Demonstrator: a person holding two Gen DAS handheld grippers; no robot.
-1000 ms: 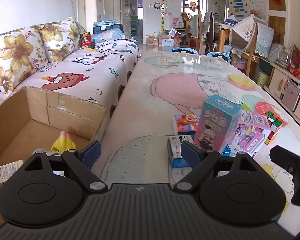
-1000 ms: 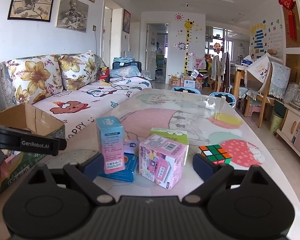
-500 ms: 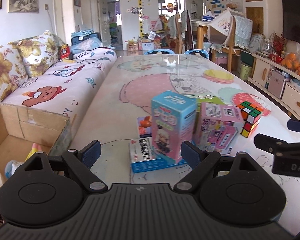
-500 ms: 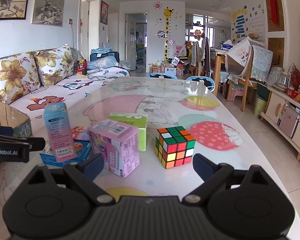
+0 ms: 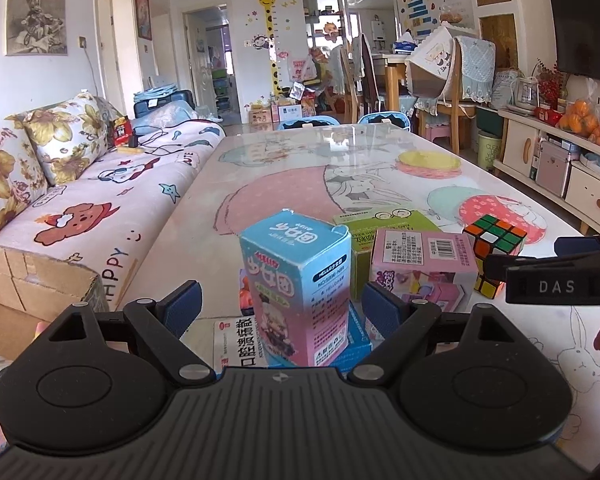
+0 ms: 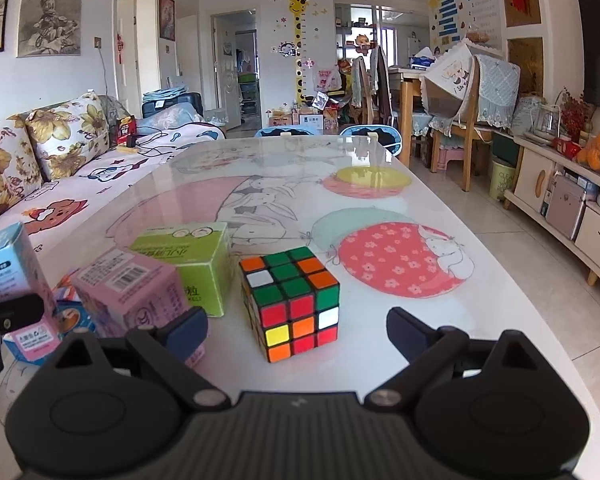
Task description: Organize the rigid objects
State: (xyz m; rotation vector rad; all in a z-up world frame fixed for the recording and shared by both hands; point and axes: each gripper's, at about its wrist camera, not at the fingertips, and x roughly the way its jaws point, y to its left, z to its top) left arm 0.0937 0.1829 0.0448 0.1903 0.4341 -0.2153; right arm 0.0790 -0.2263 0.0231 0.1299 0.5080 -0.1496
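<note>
A tall blue and pink box [image 5: 300, 284] stands upright on a flat blue box [image 5: 240, 336] on the table. My left gripper [image 5: 280, 312] is open, its fingers on either side of the tall box without touching it. A pink box [image 5: 424, 268], a green box [image 5: 384, 232] and a Rubik's cube [image 5: 496, 244] sit to the right. My right gripper [image 6: 298, 328] is open with the Rubik's cube [image 6: 292, 304] between its fingers, apart from them. The pink box [image 6: 128, 288], green box [image 6: 192, 260] and tall box [image 6: 12, 268] lie to its left.
An open cardboard box [image 5: 32, 280] stands left of the table, against the sofa [image 5: 80, 200]. The table [image 6: 380, 184] stretches far ahead, with chairs at its end. A cabinet [image 6: 560, 200] runs along the right wall.
My left gripper has swung right, from the cardboard box to the tall blue and pink box. My right gripper has moved right and forward, so the Rubik's cube now lies between its fingers.
</note>
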